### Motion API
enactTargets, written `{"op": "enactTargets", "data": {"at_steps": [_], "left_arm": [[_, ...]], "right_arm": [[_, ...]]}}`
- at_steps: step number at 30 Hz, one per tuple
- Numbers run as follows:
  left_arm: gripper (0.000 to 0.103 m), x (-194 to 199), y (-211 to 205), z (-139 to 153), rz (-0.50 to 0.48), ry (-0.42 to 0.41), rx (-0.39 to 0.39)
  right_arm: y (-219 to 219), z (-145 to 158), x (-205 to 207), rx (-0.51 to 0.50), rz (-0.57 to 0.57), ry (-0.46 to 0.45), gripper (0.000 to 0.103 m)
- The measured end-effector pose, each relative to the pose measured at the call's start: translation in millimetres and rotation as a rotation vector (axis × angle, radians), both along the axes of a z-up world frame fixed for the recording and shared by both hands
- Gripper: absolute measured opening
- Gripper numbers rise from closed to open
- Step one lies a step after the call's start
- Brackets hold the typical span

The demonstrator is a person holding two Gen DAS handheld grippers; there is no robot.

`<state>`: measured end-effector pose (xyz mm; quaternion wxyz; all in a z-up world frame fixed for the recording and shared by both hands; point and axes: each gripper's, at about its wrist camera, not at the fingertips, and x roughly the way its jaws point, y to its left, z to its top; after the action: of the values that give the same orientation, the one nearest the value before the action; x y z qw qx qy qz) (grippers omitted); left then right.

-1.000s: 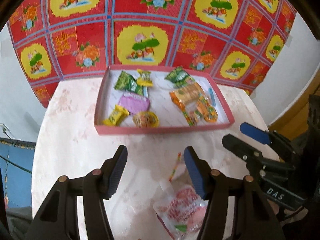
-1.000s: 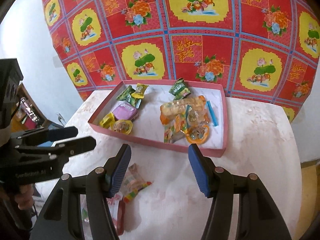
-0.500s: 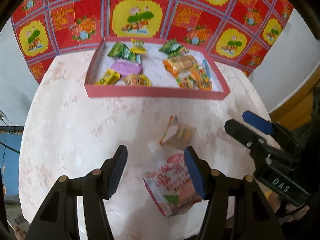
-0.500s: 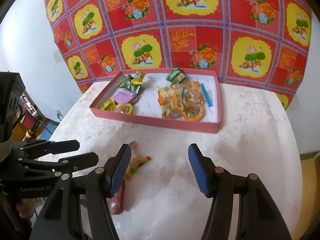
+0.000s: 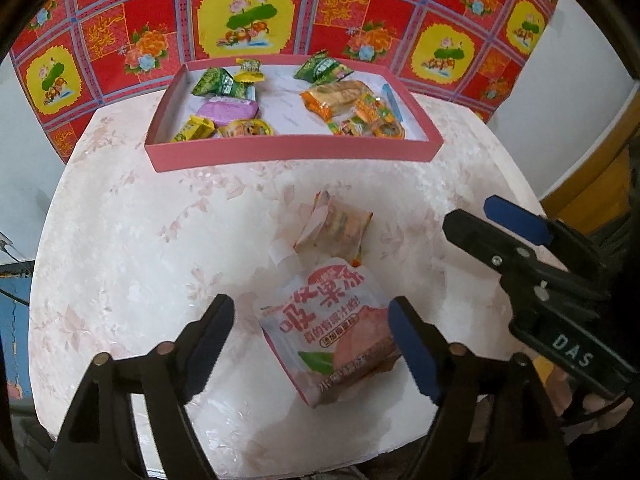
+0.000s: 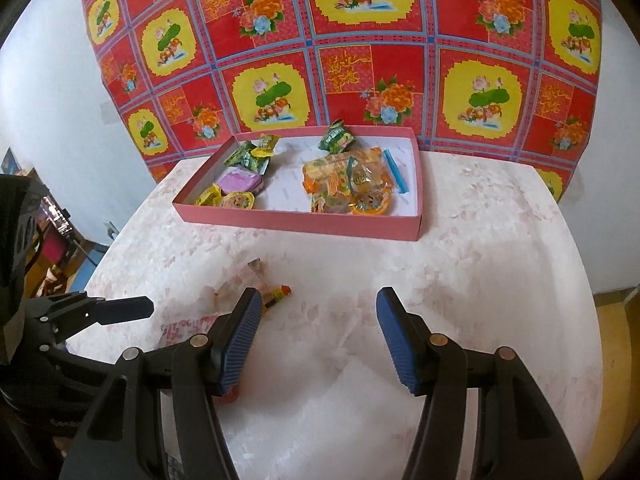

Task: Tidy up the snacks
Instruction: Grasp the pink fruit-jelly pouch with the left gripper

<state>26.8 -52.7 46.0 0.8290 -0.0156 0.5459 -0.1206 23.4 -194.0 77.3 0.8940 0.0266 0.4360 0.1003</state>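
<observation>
Since the earlier frame the left hand-held gripper (image 5: 310, 338) had pulled back from the box (image 5: 294, 154) and dropped low over the jelly pouch (image 5: 326, 330), jaws wide either side of it, nothing gripped yet. Most snacks were already in the box; the pouch and a small candy pack (image 5: 338, 226) just beyond it were left on the table (image 5: 120, 248), so I'd say nearly done. Right hand-held gripper (image 6: 318, 338) hovered wide and empty over bare table, beside the left one
</observation>
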Motion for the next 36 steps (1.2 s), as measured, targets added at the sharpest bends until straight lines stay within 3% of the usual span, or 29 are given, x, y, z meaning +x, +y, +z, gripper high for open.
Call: {"op": "enactTargets", "data": {"at_steps": [4,21,27,32,36], "left_arm": [[0.085,-0.5,-1.9,-7.4,-0.002,0.004,0.012],[0.085,-0.3,-2.1,-17.0,0.004,0.027,-0.078],[0.071,0.1,-3.1,-16.2,-0.019,0.027,-0.132],[0.070,2.3,-8.1,-14.5,-0.030,0.003,-0.107],[0.051,1.7,-10.3,-4.9,-0.030,-0.060,-0.071]], "right_arm": [[-0.2,-4.6,-3.3,0.001,-0.002,0.009,0.061],[-4.6,-10.5,-7.1,0.012,-0.022,0.018,0.061],[-7.9,-11.0,-6.6,0.011,-0.037,0.020,0.061],[-10.9,-12.2,-5.2,0.017,-0.051,0.024,0.061],[-15.4,-13.0,-4.2,0.020,-0.066,0.027,0.061]]}}
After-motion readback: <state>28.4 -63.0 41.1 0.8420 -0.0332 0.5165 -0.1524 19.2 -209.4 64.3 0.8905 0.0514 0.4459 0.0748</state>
